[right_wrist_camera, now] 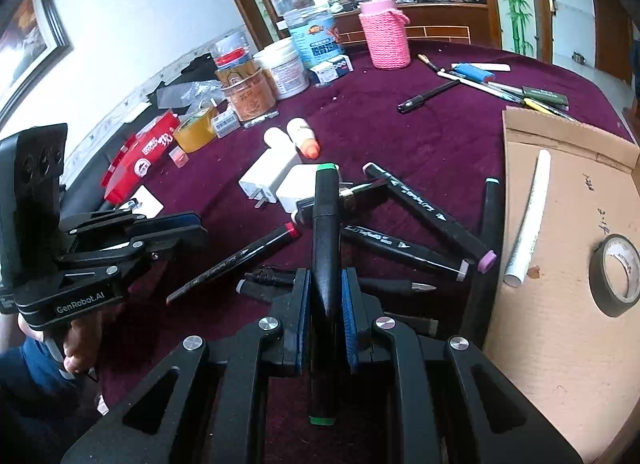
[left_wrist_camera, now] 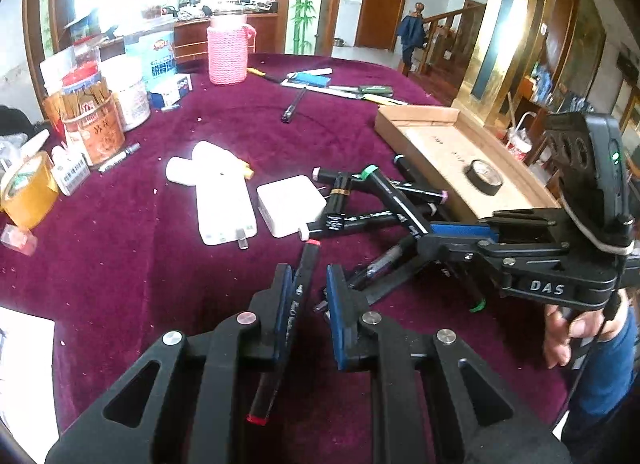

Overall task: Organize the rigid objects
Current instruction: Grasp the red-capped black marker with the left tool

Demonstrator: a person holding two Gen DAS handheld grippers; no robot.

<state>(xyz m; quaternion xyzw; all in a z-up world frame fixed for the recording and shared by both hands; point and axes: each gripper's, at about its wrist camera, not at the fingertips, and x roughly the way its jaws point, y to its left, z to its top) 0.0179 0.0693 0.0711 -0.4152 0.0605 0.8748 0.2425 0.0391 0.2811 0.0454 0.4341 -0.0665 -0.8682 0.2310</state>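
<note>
Several black markers (left_wrist_camera: 360, 219) (right_wrist_camera: 420, 203) lie crossed on the dark red tablecloth. My left gripper (left_wrist_camera: 308, 276) (right_wrist_camera: 200, 229) is shut on a black marker with red caps (left_wrist_camera: 298, 304) (right_wrist_camera: 248, 256), which runs along its fingers and lies against the left pad. My right gripper (right_wrist_camera: 326, 284) (left_wrist_camera: 424, 236) is shut on a black marker with green caps (right_wrist_camera: 325, 232) (left_wrist_camera: 394, 195), raised over the pile. A flat cardboard tray (left_wrist_camera: 432, 135) (right_wrist_camera: 560, 344) to the right holds a black tape roll (left_wrist_camera: 483, 177) (right_wrist_camera: 618, 280) and a white tube (right_wrist_camera: 528, 215).
Two white chargers (left_wrist_camera: 224, 203) (right_wrist_camera: 272, 171) lie left of the pile. Jars (left_wrist_camera: 94, 119), a yellow tape roll (left_wrist_camera: 28, 191), a red box (right_wrist_camera: 140, 155) and a pink knitted bottle (left_wrist_camera: 227, 49) crowd the far left. Pens (left_wrist_camera: 344, 87) lie at the far side. A person's hand (left_wrist_camera: 560, 332) holds the right gripper.
</note>
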